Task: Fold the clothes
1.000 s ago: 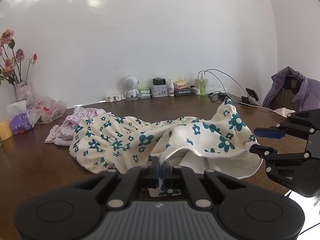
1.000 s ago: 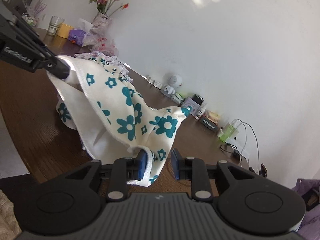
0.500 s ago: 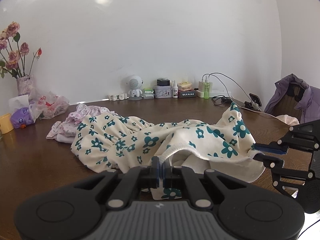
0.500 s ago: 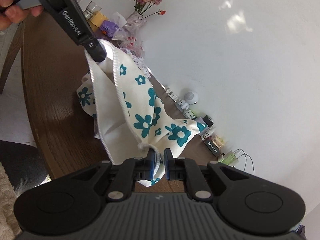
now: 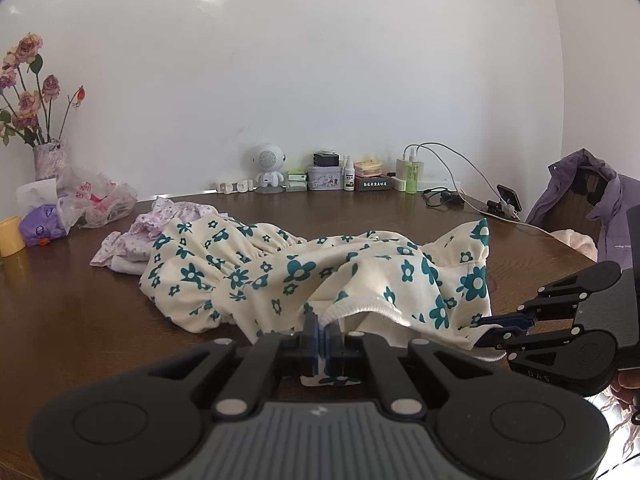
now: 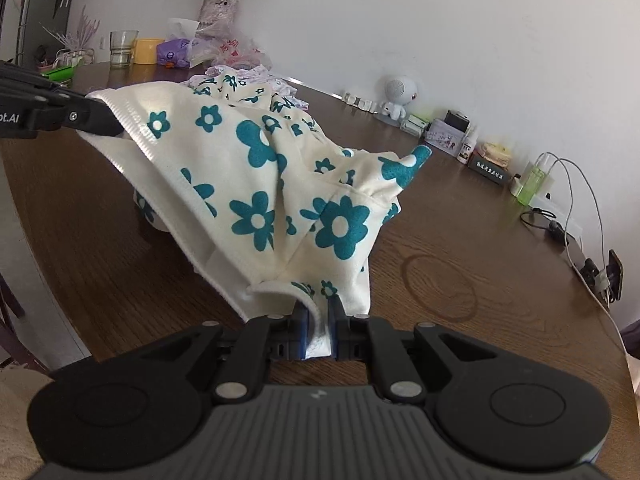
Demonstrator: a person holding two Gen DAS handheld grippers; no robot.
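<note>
The left claw [image 5: 321, 330] is pinching the ribbed hem of the cream garment with teal flowers [image 5: 320, 276], while the right claw [image 6: 317, 322], having just been closing, is clamping another hem section; between them the garment is lying bunched on the brown tabletop [image 5: 80, 304]

Cream garment [image 5: 360, 276] with teal flowers and white ribbed hem clamped between blue-padded black jaws; dark brown wood-grain table [image 5: 80, 312]; beyond the jaws, pink-floral lilac clothing [image 5: 160, 228]; far left of the jaws, yellow cup [image 5: 10, 236]; far right, purple jacket [image 5: 600, 208].
</note>
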